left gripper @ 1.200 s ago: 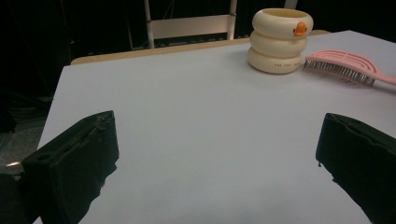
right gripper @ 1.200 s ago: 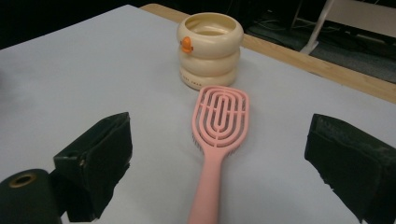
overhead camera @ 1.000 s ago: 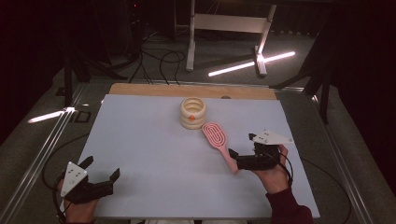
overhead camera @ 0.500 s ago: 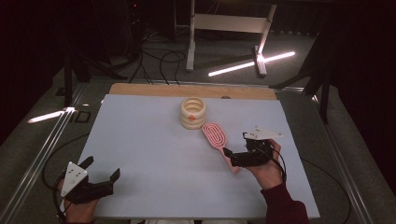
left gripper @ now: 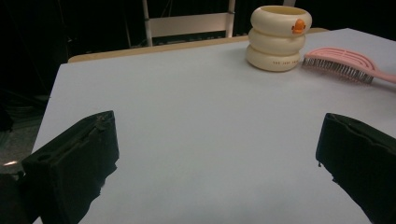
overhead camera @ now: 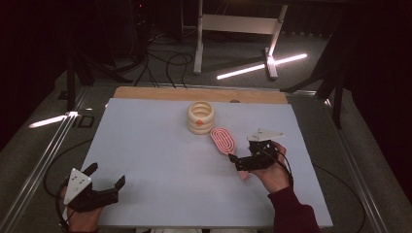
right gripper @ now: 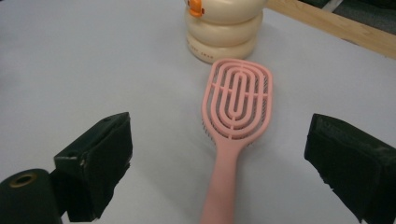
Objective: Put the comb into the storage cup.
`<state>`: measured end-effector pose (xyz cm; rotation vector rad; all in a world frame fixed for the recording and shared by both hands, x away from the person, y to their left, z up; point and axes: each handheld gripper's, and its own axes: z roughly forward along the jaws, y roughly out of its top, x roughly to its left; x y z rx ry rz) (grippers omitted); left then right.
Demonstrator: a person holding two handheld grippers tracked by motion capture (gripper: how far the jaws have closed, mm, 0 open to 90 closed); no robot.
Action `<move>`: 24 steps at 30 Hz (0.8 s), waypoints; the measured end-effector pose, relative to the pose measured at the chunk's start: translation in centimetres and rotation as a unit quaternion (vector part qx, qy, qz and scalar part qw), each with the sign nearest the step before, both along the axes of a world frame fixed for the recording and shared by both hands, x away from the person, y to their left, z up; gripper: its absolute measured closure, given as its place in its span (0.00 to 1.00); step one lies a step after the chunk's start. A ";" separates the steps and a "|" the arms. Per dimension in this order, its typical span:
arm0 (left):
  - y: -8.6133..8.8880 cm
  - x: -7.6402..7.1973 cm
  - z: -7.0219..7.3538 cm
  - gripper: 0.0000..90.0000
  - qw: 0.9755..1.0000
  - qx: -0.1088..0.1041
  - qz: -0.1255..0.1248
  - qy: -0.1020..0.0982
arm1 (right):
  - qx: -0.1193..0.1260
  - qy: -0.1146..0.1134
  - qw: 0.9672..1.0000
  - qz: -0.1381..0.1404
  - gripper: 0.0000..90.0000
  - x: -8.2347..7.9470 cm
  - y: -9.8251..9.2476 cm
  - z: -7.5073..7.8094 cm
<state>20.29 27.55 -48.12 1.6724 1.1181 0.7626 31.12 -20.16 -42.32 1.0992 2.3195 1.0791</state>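
Observation:
A pink vented hairbrush [overhead camera: 223, 140] lies flat, back up, right of the table's middle, its handle pointing toward the person. A cream ringed cup [overhead camera: 200, 116] with an orange mark stands just beyond its head. My right gripper [overhead camera: 236, 165] is open and low over the handle. In the right gripper view the brush [right gripper: 238, 102] runs up between the two black jaws, which stand wide on either side of the handle without touching it, and the cup [right gripper: 224, 28] is behind. My left gripper [overhead camera: 107, 174] rests open at the near left corner, nothing between its jaws [left gripper: 217, 140].
The pale table top [overhead camera: 155, 160] has a wooden strip [overhead camera: 145, 92] along its far edge. From the left gripper view the cup [left gripper: 275, 37] and brush [left gripper: 345, 63] sit far off at upper right. Cables and a metal stand [overhead camera: 233, 29] are on the dark floor beyond.
My right gripper has slid left and forward along the brush handle, so the handle now lies between its jaws. The left gripper, brush and cup have stayed put.

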 end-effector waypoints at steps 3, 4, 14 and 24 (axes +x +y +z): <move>0.0 0.0 0.0 0.00 1.000 0.000 0.000 0.001 | -0.001 0.003 1.000 -0.001 0.09 0.2 0.0 -0.1; 0.0 0.0 0.0 0.00 1.000 0.000 0.000 0.001 | -0.003 0.003 1.000 -0.001 0.09 0.3 0.0 -0.2; 0.0 0.0 0.0 0.00 1.000 -0.001 -0.001 0.001 | -0.018 0.017 1.000 0.006 0.10 1.3 1.0 -0.5; 0.0 0.0 -0.1 0.00 1.000 -0.001 0.000 0.002 | -0.025 0.025 0.999 0.007 0.10 2.3 1.8 -0.8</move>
